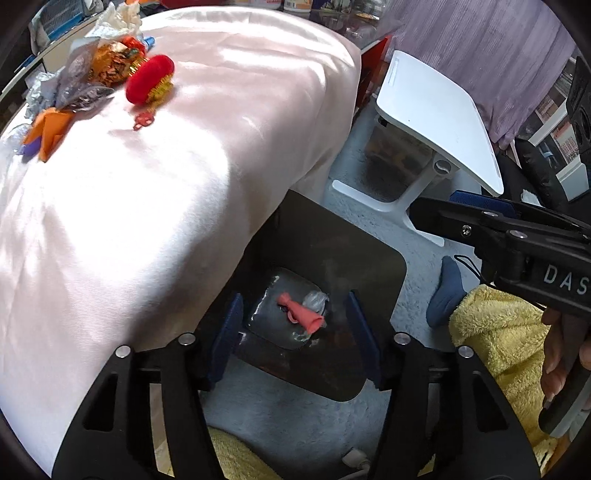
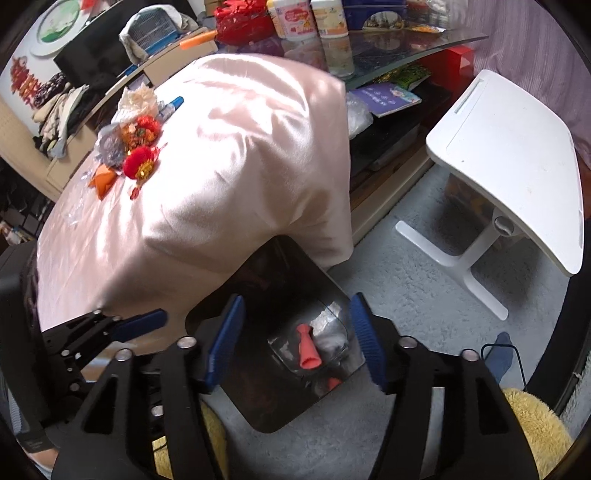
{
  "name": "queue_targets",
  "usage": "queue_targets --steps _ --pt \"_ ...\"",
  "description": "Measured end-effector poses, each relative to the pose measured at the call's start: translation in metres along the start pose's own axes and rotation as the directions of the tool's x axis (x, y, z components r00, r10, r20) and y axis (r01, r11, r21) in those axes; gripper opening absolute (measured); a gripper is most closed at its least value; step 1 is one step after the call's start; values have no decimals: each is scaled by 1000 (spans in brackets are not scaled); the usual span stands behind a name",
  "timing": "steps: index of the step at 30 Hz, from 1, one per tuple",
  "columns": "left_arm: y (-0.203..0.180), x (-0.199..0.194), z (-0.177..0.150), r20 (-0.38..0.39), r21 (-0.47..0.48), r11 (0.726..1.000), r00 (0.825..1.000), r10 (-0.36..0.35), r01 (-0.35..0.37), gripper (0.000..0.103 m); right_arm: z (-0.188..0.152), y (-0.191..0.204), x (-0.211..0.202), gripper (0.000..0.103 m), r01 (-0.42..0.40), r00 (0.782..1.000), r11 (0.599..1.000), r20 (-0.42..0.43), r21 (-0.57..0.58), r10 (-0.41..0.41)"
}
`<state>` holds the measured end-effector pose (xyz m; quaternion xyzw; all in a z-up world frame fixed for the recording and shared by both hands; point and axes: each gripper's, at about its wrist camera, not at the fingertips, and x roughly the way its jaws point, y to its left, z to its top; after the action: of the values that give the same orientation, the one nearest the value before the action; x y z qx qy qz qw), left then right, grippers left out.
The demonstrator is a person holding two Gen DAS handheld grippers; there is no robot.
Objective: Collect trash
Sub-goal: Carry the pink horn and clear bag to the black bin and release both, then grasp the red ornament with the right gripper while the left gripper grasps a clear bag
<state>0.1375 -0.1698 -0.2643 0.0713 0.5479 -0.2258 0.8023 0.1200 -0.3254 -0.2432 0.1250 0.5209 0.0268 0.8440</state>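
Observation:
A dark square bin (image 1: 354, 258) (image 2: 280, 280) stands on the floor beside the table. Inside lie a pink balloon (image 1: 303, 314) (image 2: 308, 350) and a clear crumpled wrapper (image 1: 314, 300). My left gripper (image 1: 293, 332) is open and empty above the bin. My right gripper (image 2: 295, 339) is open and empty above it too; it also shows at the right of the left wrist view (image 1: 436, 214). On the table's pink cloth (image 1: 166, 184) (image 2: 229, 177) lies a pile of trash (image 1: 92, 74) (image 2: 125, 147): a red lantern ornament (image 1: 149, 79) (image 2: 138, 164), orange paper (image 1: 51, 129), wrappers, tissue.
A white side table (image 1: 439, 114) (image 2: 509, 162) stands right of the bin on pale carpet. A yellow fleece (image 1: 495, 332) and a foot in a blue sock (image 1: 445, 291) are at lower right. A glass shelf with bottles (image 2: 332, 22) is behind.

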Motion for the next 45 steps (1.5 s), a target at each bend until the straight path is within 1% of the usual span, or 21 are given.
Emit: queue_targets --steps 1,2,3,4,5,6,8,9,10,13,15,20,24,28,33,38,45 --pt "2 -8 -1 16 -3 1000 1000 9 -9 63 1 -1 -5 72 10 1000 1000 14 5 -10" --pt "4 -16 -2 32 -6 1000 999 20 -20 69 2 -2 -10 74 25 999 1000 32 12 -26" --pt "7 -24 -4 48 -10 999 998 32 -32 74 2 -3 -17 81 42 998 999 53 20 -43" --pt "9 -31 -5 62 -13 999 997 43 -43 77 2 -3 -22 86 52 996 998 71 25 -54" --pt "10 -39 -7 72 -16 999 996 46 -45 79 2 -4 -28 88 58 994 998 90 31 -60" --pt "12 -46 -9 77 -21 999 996 46 -45 83 2 -4 -33 89 61 992 997 105 37 -65" --pt "15 -60 -13 98 -25 997 992 78 -76 91 1 -2 -43 91 66 989 997 126 45 -72" --pt "16 -68 -16 110 -25 995 989 95 -93 92 0 -1 -48 95 69 988 997 134 46 -75" --pt "18 -76 -18 122 -28 995 987 103 -100 92 -2 1 -53 95 71 986 996 147 45 -77" --pt "22 -105 -25 166 -44 995 982 92 -86 94 -4 7 -67 96 71 982 997 172 38 -76" --pt "25 -121 -30 191 -51 993 975 112 -104 95 -5 13 -76 96 65 979 997 189 33 -71" --pt "40 -145 -43 224 -91 986 962 158 -141 95 -11 31 -95 96 54 973 999 226 4 -54" --pt "56 -156 -48 230 -125 976 952 201 -176 95 -16 42 -102 96 47 971 999 237 -15 -42" --pt "72 -159 -48 225 -152 967 945 237 -206 95 -13 53 -101 96 46 972 998 234 -34 -37" --pt "95 -160 -44 218 -209 953 940 262 -217 95 -1 66 -92 96 37 975 997 221 -69 -21" --pt "116 -152 -32 202 -246 942 939 279 -228 95 20 82 -74 96 23 979 993 203 -112 0" --pt "145 -138 -8 184 -268 932 937 298 -244 95 51 111 -44 96 -2 984 986 176 -169 32"
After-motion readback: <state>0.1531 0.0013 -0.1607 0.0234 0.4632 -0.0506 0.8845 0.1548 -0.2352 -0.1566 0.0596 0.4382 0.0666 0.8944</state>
